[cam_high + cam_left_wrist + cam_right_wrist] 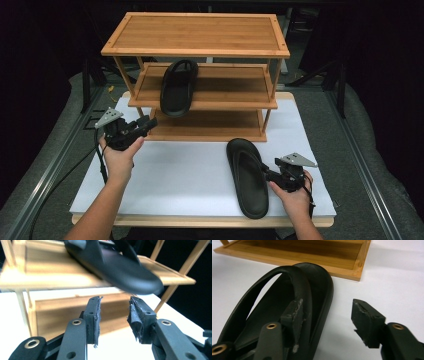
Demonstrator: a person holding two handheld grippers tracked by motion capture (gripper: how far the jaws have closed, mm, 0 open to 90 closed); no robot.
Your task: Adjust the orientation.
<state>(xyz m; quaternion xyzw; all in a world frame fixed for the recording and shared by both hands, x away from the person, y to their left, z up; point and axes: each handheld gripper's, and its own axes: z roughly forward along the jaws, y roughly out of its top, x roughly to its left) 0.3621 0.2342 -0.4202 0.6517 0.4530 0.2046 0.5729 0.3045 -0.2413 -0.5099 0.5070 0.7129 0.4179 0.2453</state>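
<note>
Nothing to read out here: no lettering, brand, number or sign shows on the black sandal on the rack [178, 88], none on the black sandal on the tabletop [247, 176], and the bamboo shoe rack [195, 34] carries bare wood grain with no label. There's a small red-and-white patch [106, 242] at the very top edge of the left gripper view, behind the sandal, but it's cut off and too blurred to make out as any word
</note>
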